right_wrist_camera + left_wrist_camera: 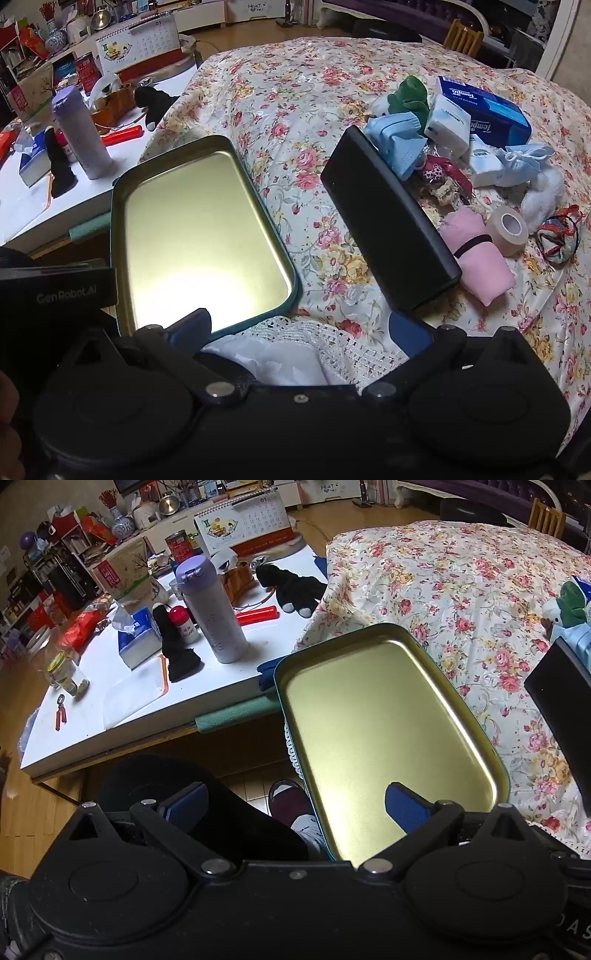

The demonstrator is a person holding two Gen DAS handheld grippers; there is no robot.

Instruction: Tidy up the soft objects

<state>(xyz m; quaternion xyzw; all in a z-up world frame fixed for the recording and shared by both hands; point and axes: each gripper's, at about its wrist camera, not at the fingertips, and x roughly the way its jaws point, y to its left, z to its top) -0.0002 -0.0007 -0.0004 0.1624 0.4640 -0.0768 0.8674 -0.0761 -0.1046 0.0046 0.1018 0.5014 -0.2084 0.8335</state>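
"GenRobot.AI" stands on the black gripper body (55,288); "tempo", seen upside down, on the blue tissue box (487,110); "01" tops the desk calendar (243,524).

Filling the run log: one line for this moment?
left tool: open, at gold tin | right tool: open | tin empty | pink cloth on bed
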